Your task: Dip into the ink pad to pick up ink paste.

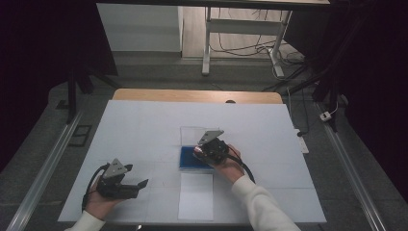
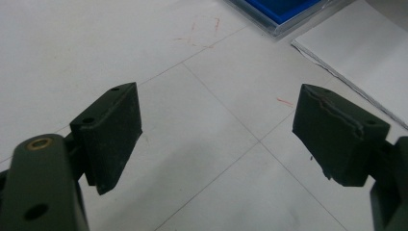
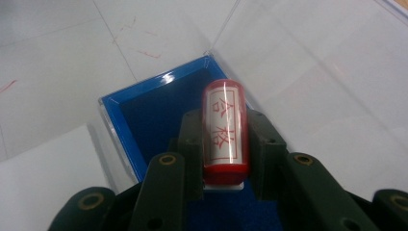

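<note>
Left gripper (image 1: 126,184) sits low at the bottom left of the high view, jaws wide apart, nothing between them. Right gripper (image 1: 201,150) is mid-frame, tipped downward, jaws clamped tight on something.

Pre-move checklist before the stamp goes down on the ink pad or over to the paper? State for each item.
1. Right gripper shut on the stamp: ok.
2. Stamp sits straight between the jaws, label up: ok.
3. Stamp over the blue ink pad: ok.
4. Pad's clear lid open, lying flat beyond the pad: ok.
5. White paper sheet flat, nothing on it: ok.
6. Left gripper open, off to the side over the table: ok.
7. Stamp face touching the pad: cannot tell.
</note>
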### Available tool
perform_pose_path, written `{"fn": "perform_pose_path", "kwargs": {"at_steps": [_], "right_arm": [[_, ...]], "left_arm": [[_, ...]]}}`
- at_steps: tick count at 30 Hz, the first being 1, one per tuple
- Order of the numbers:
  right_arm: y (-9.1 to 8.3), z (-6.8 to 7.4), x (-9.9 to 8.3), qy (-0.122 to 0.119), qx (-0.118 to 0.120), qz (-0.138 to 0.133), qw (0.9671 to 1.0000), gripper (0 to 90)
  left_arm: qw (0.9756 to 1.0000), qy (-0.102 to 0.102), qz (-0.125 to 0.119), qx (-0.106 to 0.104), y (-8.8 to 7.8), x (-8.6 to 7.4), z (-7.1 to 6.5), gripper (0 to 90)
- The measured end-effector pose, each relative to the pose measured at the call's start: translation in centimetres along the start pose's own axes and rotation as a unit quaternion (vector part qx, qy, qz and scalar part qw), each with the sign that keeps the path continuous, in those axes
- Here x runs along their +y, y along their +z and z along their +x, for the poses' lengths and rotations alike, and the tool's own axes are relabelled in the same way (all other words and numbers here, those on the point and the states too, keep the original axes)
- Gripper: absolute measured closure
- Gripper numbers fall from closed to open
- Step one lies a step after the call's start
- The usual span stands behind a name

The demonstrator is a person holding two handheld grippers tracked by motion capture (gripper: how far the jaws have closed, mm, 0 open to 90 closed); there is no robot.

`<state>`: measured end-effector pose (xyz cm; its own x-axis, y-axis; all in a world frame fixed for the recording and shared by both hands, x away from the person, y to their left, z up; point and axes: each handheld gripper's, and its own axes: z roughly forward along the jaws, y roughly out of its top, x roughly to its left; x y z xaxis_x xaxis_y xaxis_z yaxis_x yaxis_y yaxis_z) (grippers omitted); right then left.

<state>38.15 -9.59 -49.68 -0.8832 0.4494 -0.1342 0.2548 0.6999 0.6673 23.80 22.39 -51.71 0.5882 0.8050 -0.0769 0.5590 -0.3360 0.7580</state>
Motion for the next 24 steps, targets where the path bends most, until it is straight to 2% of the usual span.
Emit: {"fn": "perform_pose_path", "kwargs": {"at_steps": [5,19,21,22,24], "right_arm": [[0.04,-0.17,-0.22,0.011,0.005,-0.005,0.9999,70.9],[0.05,-0.26,-0.36,0.016,0.008,-0.012,0.9998,70.7],[-0.21,-0.45,-0.21,0.01,0.012,-0.02,0.9997,70.4],[-0.27,-0.51,-0.1,0.01,0.014,-0.015,0.9997,70.4],[-0.46,-0.56,-0.03,0.006,0.01,-0.019,0.9998,70.4]], "left_arm": [[1.0,0.001,0.001,0.001,0.01,-0.03,-0.01,17.1],[1.0,0.0,0.0,0.001,-0.04,-0.05,0.04,17.1],[1.0,-0.001,0.0,0.001,-0.02,-0.04,0.06,17.1],[1.0,-0.001,0.0,0.001,0.01,-0.04,0.07,17.1],[1.0,0.001,0.002,0.001,0.05,-0.01,0.06,17.1]]}}
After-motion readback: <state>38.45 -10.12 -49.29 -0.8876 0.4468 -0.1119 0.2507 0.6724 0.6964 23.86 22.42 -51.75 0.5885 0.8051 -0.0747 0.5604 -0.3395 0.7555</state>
